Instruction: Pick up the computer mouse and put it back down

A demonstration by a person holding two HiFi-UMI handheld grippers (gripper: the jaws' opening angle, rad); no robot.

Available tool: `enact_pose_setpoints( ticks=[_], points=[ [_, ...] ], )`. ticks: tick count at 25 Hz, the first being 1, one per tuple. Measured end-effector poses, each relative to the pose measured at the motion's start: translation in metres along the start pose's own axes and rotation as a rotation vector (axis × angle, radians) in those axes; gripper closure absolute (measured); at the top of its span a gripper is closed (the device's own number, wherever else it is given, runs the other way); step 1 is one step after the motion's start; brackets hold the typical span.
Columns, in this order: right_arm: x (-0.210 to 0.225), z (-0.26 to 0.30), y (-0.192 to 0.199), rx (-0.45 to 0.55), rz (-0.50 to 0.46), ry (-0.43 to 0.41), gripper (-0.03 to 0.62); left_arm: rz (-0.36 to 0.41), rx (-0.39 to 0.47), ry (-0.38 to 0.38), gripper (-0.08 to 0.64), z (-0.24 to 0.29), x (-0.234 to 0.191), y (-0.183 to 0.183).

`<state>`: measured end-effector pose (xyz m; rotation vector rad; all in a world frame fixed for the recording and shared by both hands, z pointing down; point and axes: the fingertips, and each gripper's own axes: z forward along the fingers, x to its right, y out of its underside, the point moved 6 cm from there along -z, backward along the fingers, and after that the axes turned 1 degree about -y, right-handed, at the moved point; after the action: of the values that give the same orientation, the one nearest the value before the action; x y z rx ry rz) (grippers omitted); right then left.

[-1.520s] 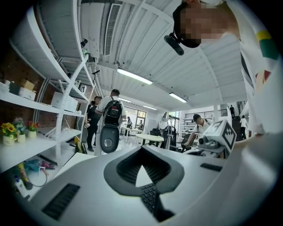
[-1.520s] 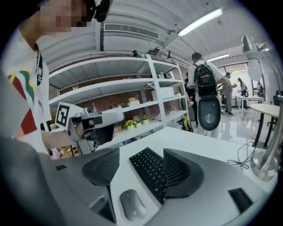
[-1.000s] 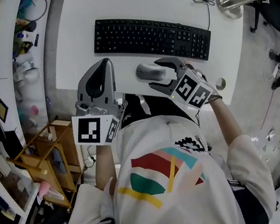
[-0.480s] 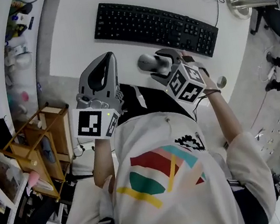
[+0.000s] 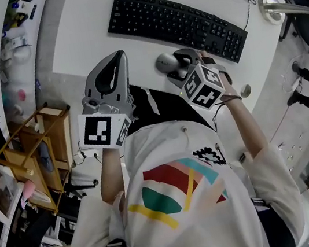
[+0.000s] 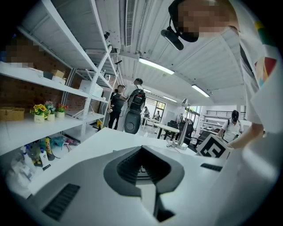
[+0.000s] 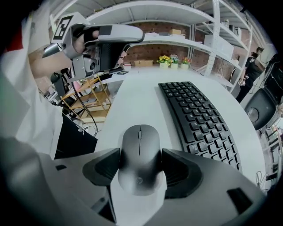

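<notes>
Computer mouse (image 7: 139,152) was clamped between the 2 jaws of the right gripper (image 7: 140,170), just beside the keyboard (image 7: 199,119) at the white desk (image 7: 132,95). Grasp judged made; lift unconfirmed; set-down not yet done. Left gripper (image 6: 142,154) was closed, empty, held aside.

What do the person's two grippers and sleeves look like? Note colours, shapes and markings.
Both the left gripper and right gripper are grey shells tapering to dark pads, each carrying a white cube with black square markers. The person wears a white short-sleeved T-shirt.
</notes>
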<state>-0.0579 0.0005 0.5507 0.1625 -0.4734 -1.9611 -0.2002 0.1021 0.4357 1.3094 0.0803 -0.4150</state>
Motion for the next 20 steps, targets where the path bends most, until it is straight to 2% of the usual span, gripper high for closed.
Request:
enact_pose_setpoints(
  ticks=[7, 12, 15, 18, 20],
  points=[
    [-0.001, 0.004, -0.005, -0.081, 0.012, 0.017, 0.305, -0.005, -0.002, -0.016, 0.517, -0.004, -0.006, 0.004],
    [0.003, 0.001, -0.005, -0.061, 0.029, 0.044, 0.305, 0.003, 0.013, -0.012, 0.517, -0.003, -0.006, 0.000],
    [0.015, -0.019, -0.017, 0.031, 0.110, 0.093, 0.305, 0.001, 0.041, -0.014, 0.517, -0.004, -0.006, -0.014],
    [0.034, -0.060, -0.037, 0.210, 0.241, 0.155, 0.305, 0.011, 0.088, -0.007, 0.517, 0.000, -0.004, -0.039],
    [0.051, -0.094, -0.051, 0.348, 0.323, 0.226, 0.305, 0.030, 0.130, 0.014, 0.517, 0.007, -0.003, -0.059]
  ],
)
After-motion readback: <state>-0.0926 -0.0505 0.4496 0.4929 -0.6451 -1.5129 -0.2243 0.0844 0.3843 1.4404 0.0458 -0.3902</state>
